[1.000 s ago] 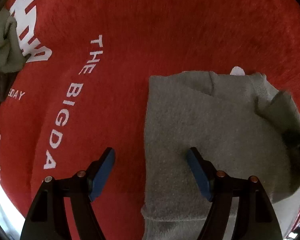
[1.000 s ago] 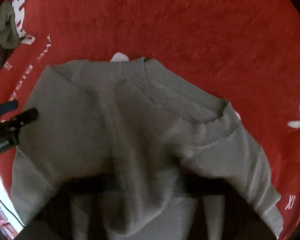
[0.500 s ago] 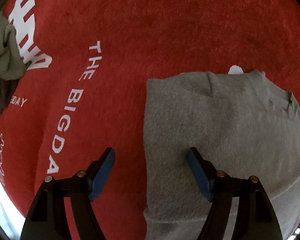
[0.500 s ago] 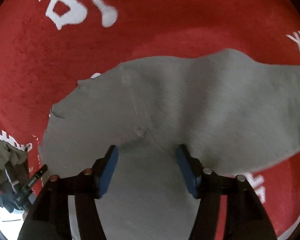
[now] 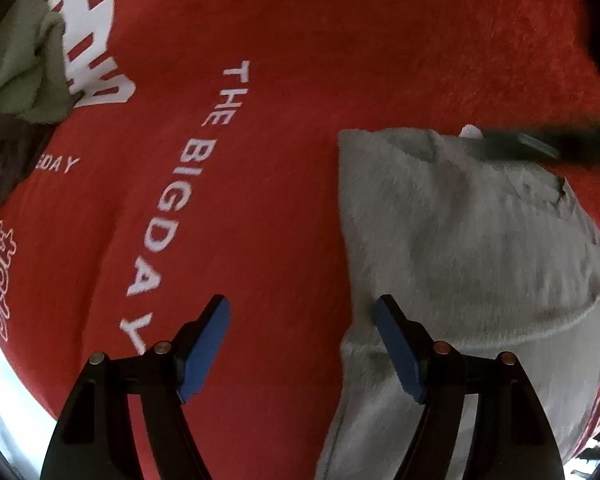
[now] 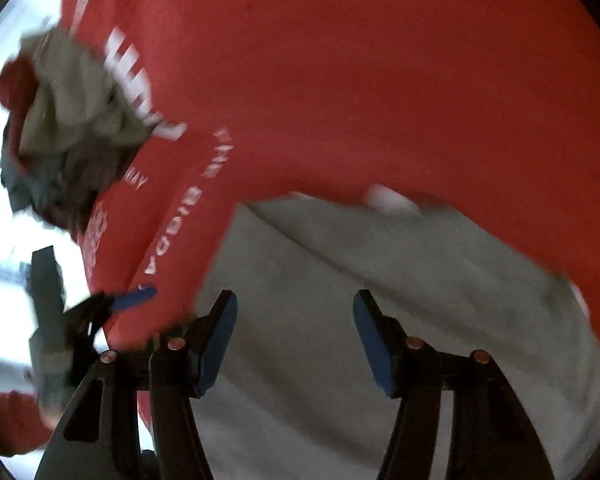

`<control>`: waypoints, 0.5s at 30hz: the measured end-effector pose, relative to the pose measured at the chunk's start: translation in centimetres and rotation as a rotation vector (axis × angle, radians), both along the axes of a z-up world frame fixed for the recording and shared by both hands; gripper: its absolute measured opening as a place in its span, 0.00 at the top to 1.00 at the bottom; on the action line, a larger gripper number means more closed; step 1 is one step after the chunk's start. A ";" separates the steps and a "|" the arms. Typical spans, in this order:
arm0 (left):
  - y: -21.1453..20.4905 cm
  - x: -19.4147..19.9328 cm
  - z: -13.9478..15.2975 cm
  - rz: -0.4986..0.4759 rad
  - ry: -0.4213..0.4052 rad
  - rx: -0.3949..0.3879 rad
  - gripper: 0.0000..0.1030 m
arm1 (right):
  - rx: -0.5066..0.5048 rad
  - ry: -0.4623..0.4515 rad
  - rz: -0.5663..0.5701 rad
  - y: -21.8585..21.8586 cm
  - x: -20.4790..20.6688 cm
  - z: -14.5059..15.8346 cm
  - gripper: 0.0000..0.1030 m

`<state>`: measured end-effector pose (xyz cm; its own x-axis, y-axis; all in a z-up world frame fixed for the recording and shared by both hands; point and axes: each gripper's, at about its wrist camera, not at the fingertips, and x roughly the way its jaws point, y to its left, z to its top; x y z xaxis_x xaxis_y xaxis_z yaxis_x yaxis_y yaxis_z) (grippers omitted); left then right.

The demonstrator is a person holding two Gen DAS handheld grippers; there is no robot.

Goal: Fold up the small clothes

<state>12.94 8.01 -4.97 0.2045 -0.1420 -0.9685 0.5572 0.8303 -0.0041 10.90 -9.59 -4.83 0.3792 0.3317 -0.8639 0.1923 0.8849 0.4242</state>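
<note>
While both grippers' fingers (image 5: 398, 350) gape empty, grey sweater (image 5: 460, 248) lies folded, fuzzy, on red cloth (image 5: 300, 40).

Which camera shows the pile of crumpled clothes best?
The right wrist view: the crumpled pile shows whole at the red cloth's edge, though blurred. The left wrist view is sharper but catches only a part cut off at its left border.

We see a red blanket (image 5: 284, 208) of fuzzy, matt cloth with flat white print, and on it a grey sweater (image 5: 460, 240) of soft brushed knit, also matt. At far left lies a heap of clothes (image 6: 72, 128) in dull cloth. Our gripper fingers (image 5: 400, 344) look like black plastic with matt blue pads and small coppery metal pins
</note>
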 end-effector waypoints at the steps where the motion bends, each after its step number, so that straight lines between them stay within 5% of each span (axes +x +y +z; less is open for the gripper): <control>1: 0.6 -0.2 0.2 0.006 -0.001 -0.003 0.26 | -0.015 0.008 0.037 1.1 2.7 -0.9 0.37; 7: 3.6 -0.6 0.4 0.053 0.045 -0.027 0.26 | -0.031 0.104 0.126 4.6 8.5 -5.2 0.42; 8: 3.8 -0.7 0.5 0.054 0.047 -0.027 0.26 | -0.031 0.124 0.131 4.6 9.0 -5.7 0.50; 9: 4.1 -0.8 0.6 0.053 0.049 -0.026 0.26 | -0.022 0.146 0.139 4.6 9.1 -6.1 0.85; 10: 4.3 -0.9 0.7 0.052 0.052 -0.027 0.26 | -0.012 0.161 0.147 4.4 8.7 -5.9 0.93; 15: 4.1 -1.1 0.5 0.040 0.058 -0.042 0.26 | -0.097 0.117 0.174 5.3 9.4 -4.4 0.93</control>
